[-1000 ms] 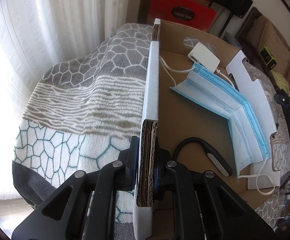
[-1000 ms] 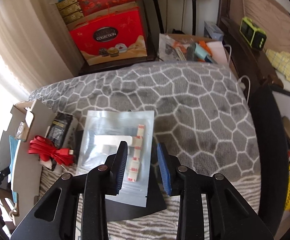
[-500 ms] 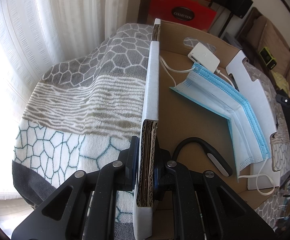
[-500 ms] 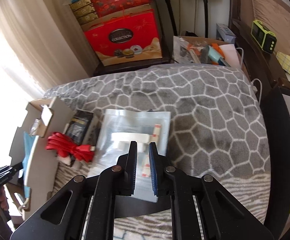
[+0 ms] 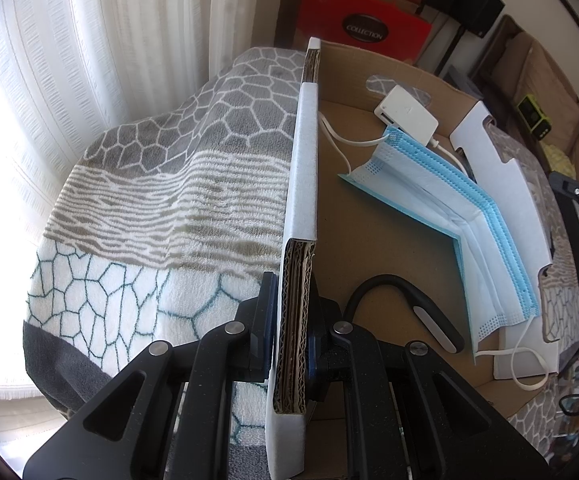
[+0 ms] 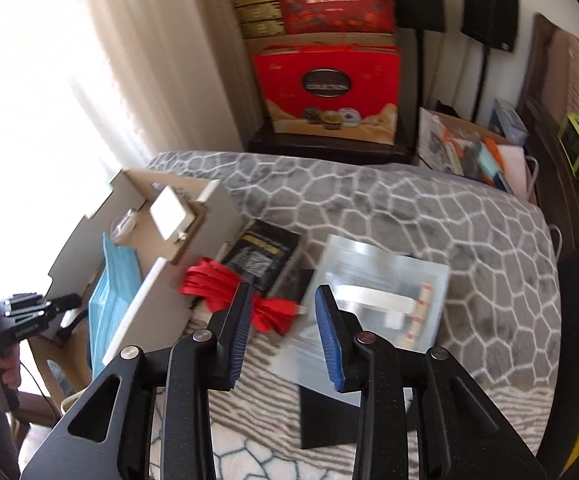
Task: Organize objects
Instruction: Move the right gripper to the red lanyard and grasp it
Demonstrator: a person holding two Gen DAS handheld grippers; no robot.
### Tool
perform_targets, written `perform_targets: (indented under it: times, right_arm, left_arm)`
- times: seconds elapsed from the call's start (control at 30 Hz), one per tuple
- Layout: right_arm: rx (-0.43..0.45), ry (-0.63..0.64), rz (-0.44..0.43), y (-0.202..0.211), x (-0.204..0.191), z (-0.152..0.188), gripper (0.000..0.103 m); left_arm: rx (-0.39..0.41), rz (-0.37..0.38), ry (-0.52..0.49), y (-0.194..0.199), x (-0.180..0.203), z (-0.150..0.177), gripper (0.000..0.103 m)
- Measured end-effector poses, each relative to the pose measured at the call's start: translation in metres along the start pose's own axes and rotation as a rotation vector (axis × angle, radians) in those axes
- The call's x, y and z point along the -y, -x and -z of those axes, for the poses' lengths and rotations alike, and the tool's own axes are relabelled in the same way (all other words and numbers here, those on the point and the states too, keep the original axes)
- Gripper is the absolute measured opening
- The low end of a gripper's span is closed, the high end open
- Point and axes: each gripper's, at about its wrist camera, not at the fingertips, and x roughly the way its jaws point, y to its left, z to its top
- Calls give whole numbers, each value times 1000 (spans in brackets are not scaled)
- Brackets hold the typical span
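My left gripper (image 5: 291, 328) is shut on the near wall of the cardboard box (image 5: 301, 184). Inside the box lie blue face masks (image 5: 461, 216), a white charger (image 5: 405, 114) with its cable and a black curved clip light (image 5: 417, 312). My right gripper (image 6: 281, 320) is open and empty above the bedspread. A red cable bundle (image 6: 217, 284) lies just past its left finger, beside a black packet (image 6: 265, 254). A clear plastic bag with white parts (image 6: 377, 300) lies under and past its right finger. The box (image 6: 177, 280) stands to the left.
The grey patterned bedspread (image 6: 429, 216) covers the surface. Red gift boxes (image 6: 329, 92) stand stacked at the back by the curtain. A bin of mixed items (image 6: 473, 152) sits at the back right. A black flat object (image 6: 329, 412) lies under the plastic bag.
My right gripper closed over the plastic bag, then opened and swung left towards the red cable bundle and the box. The left gripper stayed clamped on the box wall.
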Motion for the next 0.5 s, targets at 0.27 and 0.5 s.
perform_targets:
  times: [0.27, 0.5]
  right_arm:
    - [-19, 161, -60, -26, -39, -6, 48]
    - [-46, 335, -48, -44, -51, 0, 52]
  left_arm:
    - [0, 1, -1, 0, -1, 0, 11]
    - [3, 4, 1, 0, 1, 1, 11]
